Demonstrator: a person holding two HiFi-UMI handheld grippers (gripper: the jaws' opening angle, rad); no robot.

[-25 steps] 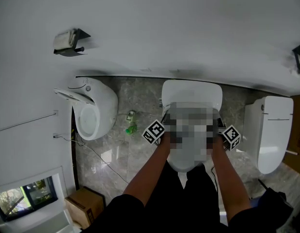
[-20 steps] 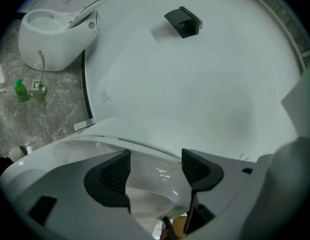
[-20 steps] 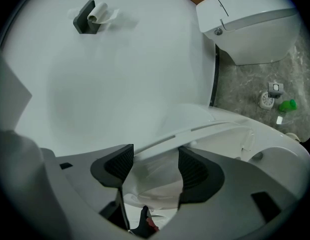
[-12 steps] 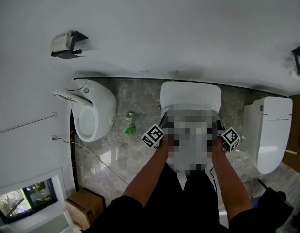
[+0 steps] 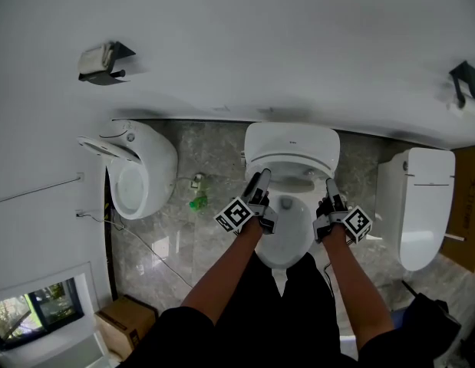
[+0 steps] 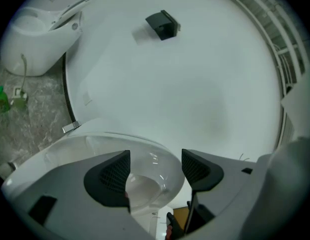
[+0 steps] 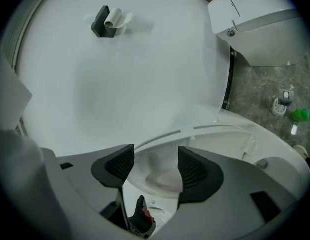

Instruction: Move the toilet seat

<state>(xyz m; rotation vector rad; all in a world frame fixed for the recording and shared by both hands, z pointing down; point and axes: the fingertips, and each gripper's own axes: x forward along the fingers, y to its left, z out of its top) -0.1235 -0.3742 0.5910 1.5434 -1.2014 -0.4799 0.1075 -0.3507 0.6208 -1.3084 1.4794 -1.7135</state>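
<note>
The middle toilet [image 5: 287, 228] is white, and its seat and lid [image 5: 291, 148] look raised against the wall behind the open bowl. My left gripper [image 5: 262, 182] is at the bowl's left rim and my right gripper [image 5: 329, 194] at its right rim. In the left gripper view, the left gripper [image 6: 155, 171] is open, and only the bowl [image 6: 144, 186] shows in the gap. In the right gripper view, the right gripper [image 7: 155, 166] is open too, over the bowl [image 7: 162, 176]. Whether either touches the rim is unclear.
A second toilet [image 5: 141, 179] with its seat up stands to the left, a third [image 5: 421, 205] with its lid down to the right. A green bottle [image 5: 197, 202] lies on the grey floor. Paper holders [image 5: 99, 58] hang on the wall. A cardboard box [image 5: 130, 324] sits near left.
The head view has shifted slightly, and both grippers sit a little lower and further left in it. They stay on either side of the bowl. The bowl was hidden by a patch before.
</note>
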